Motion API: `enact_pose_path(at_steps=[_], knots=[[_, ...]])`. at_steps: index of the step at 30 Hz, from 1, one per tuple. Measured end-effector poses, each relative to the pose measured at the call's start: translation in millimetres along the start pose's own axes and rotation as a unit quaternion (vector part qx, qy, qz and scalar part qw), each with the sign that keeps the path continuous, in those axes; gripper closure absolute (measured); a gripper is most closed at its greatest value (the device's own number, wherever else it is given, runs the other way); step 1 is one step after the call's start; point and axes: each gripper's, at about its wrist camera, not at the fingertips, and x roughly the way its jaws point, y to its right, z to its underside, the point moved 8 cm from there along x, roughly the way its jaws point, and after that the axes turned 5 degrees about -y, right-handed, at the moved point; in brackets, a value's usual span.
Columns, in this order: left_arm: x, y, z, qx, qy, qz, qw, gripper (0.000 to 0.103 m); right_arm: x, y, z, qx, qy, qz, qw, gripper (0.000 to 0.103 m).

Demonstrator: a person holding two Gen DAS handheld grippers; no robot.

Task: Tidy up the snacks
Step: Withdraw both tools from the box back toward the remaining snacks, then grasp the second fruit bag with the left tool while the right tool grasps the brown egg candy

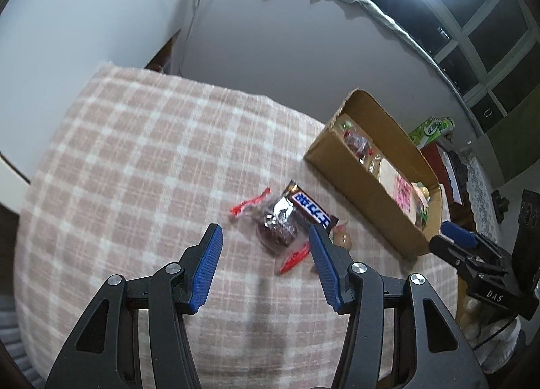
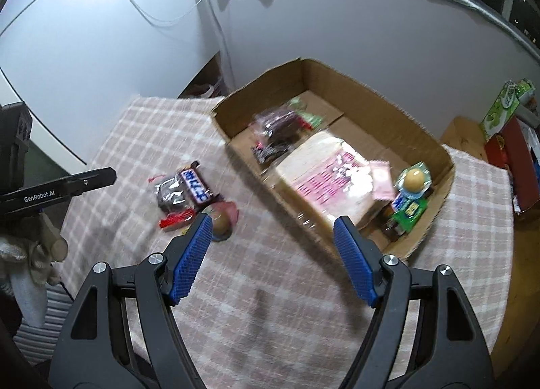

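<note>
A small heap of snacks lies on the pink checked cloth: a dark wrapped cake (image 1: 277, 224) (image 2: 170, 194), a chocolate bar with a blue label (image 1: 310, 207) (image 2: 196, 186), a red wrapper (image 1: 294, 259) (image 2: 176, 219) and a brown egg-shaped sweet (image 1: 343, 239) (image 2: 221, 222). My left gripper (image 1: 266, 237) is open and empty, just before the heap. My right gripper (image 2: 271, 230) is open and empty, between the heap and the cardboard box (image 2: 425, 134) (image 1: 354, 179). The box holds a bread pack (image 2: 324, 176), a dark cake and several small packets.
The cloth-covered table (image 1: 135, 153) backs onto a white wall. A green carton (image 2: 503, 109) and red items stand to the right of the box. The left gripper's body shows at the left edge of the right wrist view (image 2: 60, 186).
</note>
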Motion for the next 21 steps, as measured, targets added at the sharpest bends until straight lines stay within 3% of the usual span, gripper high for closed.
enact_pose_path(at_steps=[10, 21], knots=[[20.9, 8.3, 11.3, -0.011, -0.019, 0.012, 0.9997, 0.051, 36.4, -26.9, 12.9, -0.002, -0.037, -0.016, 0.999, 0.026], [47.3, 17.3, 5.3, -0.006, -0.036, 0.008, 0.9993, 0.051, 78.0, -40.6, 8.3, 0.005, -0.062, -0.011, 0.998, 0.039]])
